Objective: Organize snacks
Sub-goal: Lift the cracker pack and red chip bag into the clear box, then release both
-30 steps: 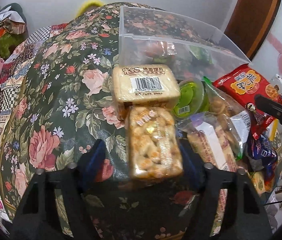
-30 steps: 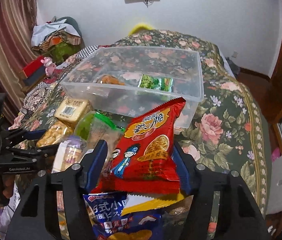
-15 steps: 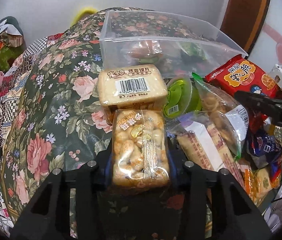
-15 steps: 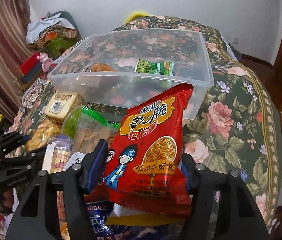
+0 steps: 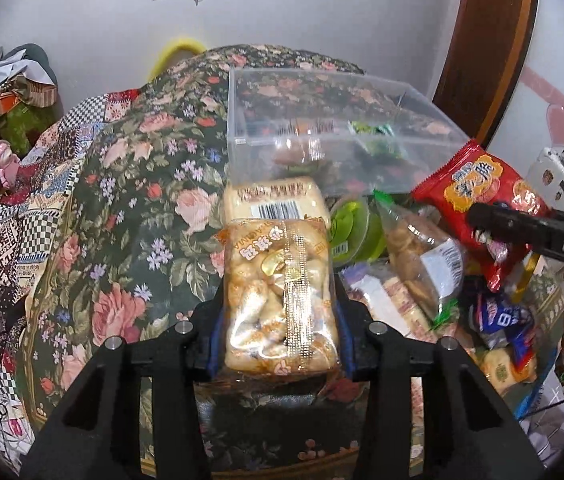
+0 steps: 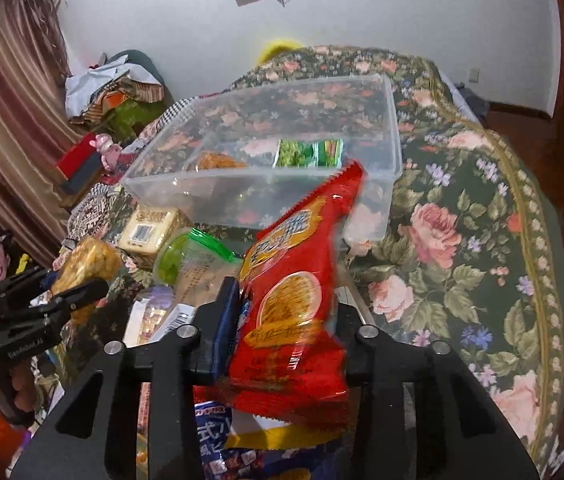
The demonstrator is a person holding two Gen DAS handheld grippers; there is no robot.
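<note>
Left wrist view: my left gripper (image 5: 282,316) has both fingers pinched on a clear pack of golden puffed snacks (image 5: 279,296), centre-bottom of frame, long side pointing away from me. Just past its far end sits a beige biscuit pack (image 5: 275,200) with a barcode, on the floral cloth (image 5: 121,216). Beyond that, upper centre, is the clear plastic bin (image 5: 241,120) with a green packet (image 5: 370,130) inside. Right of the held pack: green-lidded cup (image 5: 352,228), a clear bag of biscuits (image 5: 418,252), more wrappers below it, too jumbled to tell apart.

Right wrist view: my right gripper (image 6: 288,316) is clamped on a red noodle-snack bag (image 6: 296,292), centre-bottom, tilted so its top corner points at the bin's near wall (image 6: 241,196); bag is motion-blurred. Under it, bottom centre, a blue packet (image 6: 217,436). Same green packet (image 6: 308,153) plus an orange item (image 6: 217,160) are in the bin. Left gripper shows at frame's left edge, holding the puffed snacks above the pile.
</note>
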